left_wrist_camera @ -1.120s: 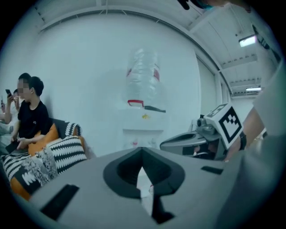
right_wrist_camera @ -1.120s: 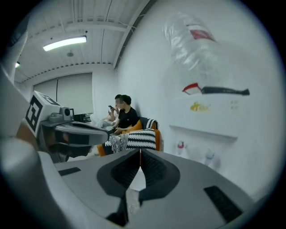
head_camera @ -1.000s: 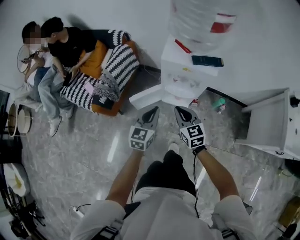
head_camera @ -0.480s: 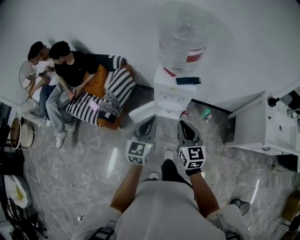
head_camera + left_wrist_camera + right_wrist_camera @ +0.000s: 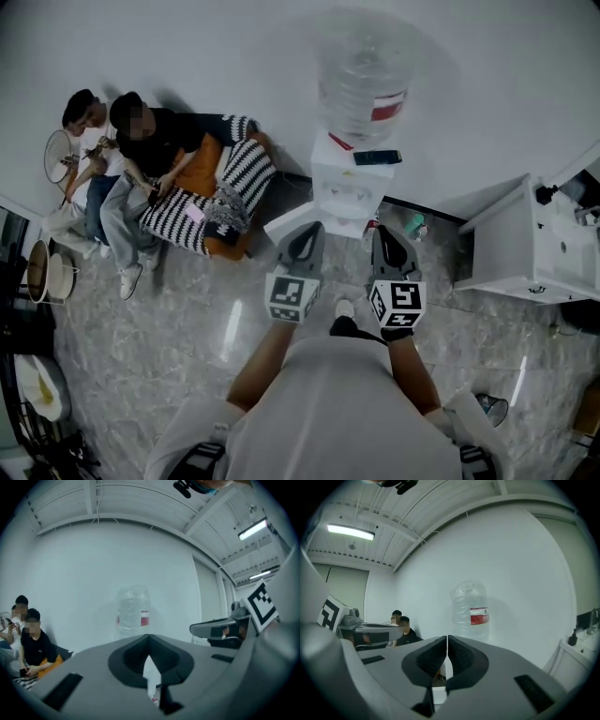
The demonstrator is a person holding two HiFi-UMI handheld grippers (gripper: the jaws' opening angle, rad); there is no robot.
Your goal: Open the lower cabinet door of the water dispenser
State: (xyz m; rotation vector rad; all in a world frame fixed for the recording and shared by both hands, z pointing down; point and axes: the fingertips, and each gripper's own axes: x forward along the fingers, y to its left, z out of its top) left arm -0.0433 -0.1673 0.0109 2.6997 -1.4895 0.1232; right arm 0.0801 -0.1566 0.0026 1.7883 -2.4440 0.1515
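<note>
The white water dispenser (image 5: 349, 190) stands against the wall with a clear bottle (image 5: 365, 80) on top. Its lower cabinet door (image 5: 292, 219) is swung out to the left. My left gripper (image 5: 307, 229) and right gripper (image 5: 388, 234) hang side by side in front of the dispenser, apart from it, both shut with nothing between the jaws. In the left gripper view the bottle (image 5: 133, 611) shows beyond the closed left gripper (image 5: 149, 638). The right gripper view shows the bottle (image 5: 471, 611) above the closed right gripper (image 5: 447, 640).
Two people sit on a striped sofa (image 5: 211, 192) to the left. A dark phone (image 5: 377, 157) lies on the dispenser's top. A green bottle (image 5: 413, 225) stands on the floor to its right. A white cabinet (image 5: 520, 248) stands at the right.
Both grippers have risen together and stayed shut. The person has straightened up, so the dispenser and floor look farther below. The cabinet door stays swung out.
</note>
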